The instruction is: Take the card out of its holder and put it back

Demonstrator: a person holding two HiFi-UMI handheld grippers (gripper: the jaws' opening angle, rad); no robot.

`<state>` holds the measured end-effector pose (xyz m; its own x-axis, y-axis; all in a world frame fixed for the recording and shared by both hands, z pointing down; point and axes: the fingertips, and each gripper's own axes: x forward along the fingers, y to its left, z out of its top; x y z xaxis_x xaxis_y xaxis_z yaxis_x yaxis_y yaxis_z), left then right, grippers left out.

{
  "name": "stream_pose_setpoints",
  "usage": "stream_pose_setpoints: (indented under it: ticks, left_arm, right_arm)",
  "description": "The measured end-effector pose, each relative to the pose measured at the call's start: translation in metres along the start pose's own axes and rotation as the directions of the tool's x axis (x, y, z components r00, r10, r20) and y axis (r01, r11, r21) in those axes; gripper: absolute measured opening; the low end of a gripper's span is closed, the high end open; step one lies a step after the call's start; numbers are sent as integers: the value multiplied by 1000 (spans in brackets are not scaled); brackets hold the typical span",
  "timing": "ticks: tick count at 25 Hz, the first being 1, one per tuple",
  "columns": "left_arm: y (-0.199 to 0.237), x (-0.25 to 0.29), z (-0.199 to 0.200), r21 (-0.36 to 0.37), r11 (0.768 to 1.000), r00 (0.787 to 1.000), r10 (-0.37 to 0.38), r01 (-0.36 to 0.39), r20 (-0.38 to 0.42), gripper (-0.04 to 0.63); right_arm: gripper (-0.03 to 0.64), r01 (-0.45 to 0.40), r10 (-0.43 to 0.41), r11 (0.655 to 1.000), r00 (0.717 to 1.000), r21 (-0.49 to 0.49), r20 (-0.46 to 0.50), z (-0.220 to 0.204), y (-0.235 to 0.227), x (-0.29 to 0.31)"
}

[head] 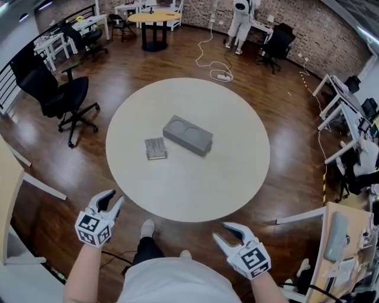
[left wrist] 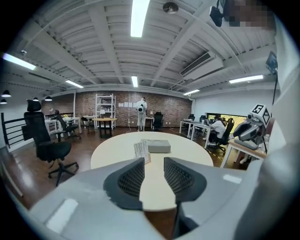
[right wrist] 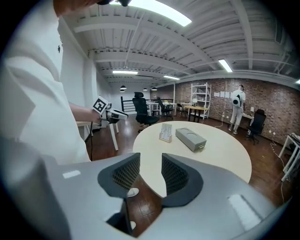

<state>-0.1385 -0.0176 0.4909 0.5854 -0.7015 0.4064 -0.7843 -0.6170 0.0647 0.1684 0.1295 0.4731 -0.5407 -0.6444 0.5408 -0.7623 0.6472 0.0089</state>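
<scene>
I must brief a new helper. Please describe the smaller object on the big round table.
Look at the round cream table. Near its centre lies a grey block with two round dents; the smaller object sits at its left, pale and ribbed.

What the ridged rack (head: 156, 148) holds is too small to tell.

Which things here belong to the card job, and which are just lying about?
Job: ribbed rack and grey box on the round table; left gripper and right gripper, jaws open and empty.
Lying about: black office chair, power strip, yellow table.
</scene>
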Motion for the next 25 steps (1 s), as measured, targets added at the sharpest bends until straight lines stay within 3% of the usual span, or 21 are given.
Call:
stream_pose_setpoints:
  ticks: [4,9,17,25]
  left_arm:
    - [-42,-60,-47,-80,994,996,71,-75,-48,134]
    - [-102,-97,-85,-139,985,992,89,-101,-94,124]
    - [-149,-99,-61,-113,991,997,60,-65,-39,120]
    - [-154,-93,-62,-134,990,997,45,-53,-62,121]
  right_arm:
    - [147,-85,85,996,996,-27,12,-9,16,-11]
    - [147,-146,147,988,989,-51,10,-27,29,-28]
    - [147,-169,172,982,985,-85,31,-26,39,-37]
    - [147,-152,158,983,986,-99,57,-25,40,-51]
